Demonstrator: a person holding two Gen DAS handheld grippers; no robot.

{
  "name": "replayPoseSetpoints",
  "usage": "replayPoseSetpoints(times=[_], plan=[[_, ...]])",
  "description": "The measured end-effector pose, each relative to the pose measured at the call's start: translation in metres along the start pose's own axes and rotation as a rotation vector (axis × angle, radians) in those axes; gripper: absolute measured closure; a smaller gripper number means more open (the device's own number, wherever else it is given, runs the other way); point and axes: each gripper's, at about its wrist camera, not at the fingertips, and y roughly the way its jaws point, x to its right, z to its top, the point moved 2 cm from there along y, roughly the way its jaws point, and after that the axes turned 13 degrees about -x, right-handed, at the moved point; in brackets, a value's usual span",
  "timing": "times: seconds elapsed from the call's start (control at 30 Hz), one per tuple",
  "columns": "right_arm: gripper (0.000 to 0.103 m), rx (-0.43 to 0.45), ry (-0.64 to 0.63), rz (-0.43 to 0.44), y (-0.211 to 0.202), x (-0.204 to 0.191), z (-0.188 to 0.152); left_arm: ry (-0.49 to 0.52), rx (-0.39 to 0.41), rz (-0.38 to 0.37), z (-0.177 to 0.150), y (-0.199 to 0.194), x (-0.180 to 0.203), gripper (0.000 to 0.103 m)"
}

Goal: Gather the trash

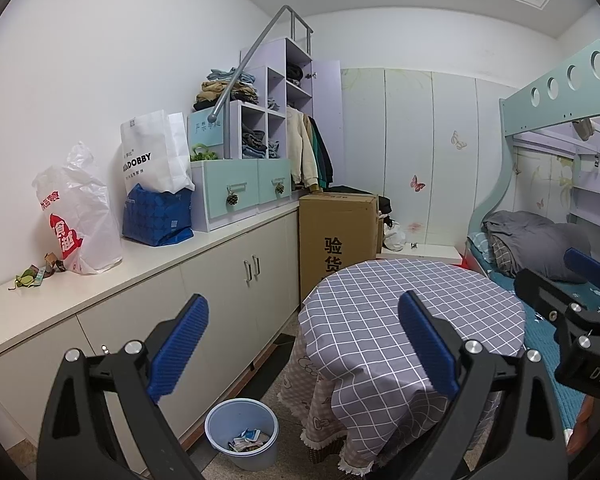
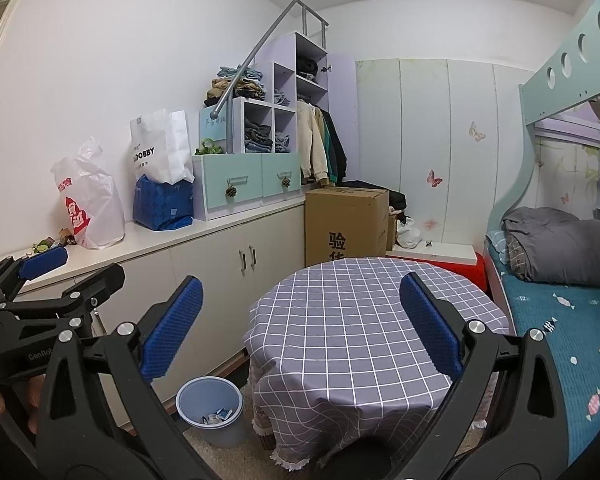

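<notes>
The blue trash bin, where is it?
The blue trash bin stands on the floor, low in both views, between the white cabinet and the checkered round table.

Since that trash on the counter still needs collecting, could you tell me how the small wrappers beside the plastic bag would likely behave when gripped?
The wrappers look thin and crumpled, so probably very light and floppy. Lying loose on the smooth counter, they may slide if pushed. Being flat, they could be hard to pinch without scraping the surface.
</notes>
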Motion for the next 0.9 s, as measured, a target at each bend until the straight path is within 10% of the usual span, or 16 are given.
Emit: replayPoseSetpoints(times=[0.9], plan=[[0.006, -0.012, -0.003, 0.007, 0.002, 0.0059, -0.004, 0.009, -0.004, -0.002, -0.0016, 0.0013, 0.0011, 0.009]])
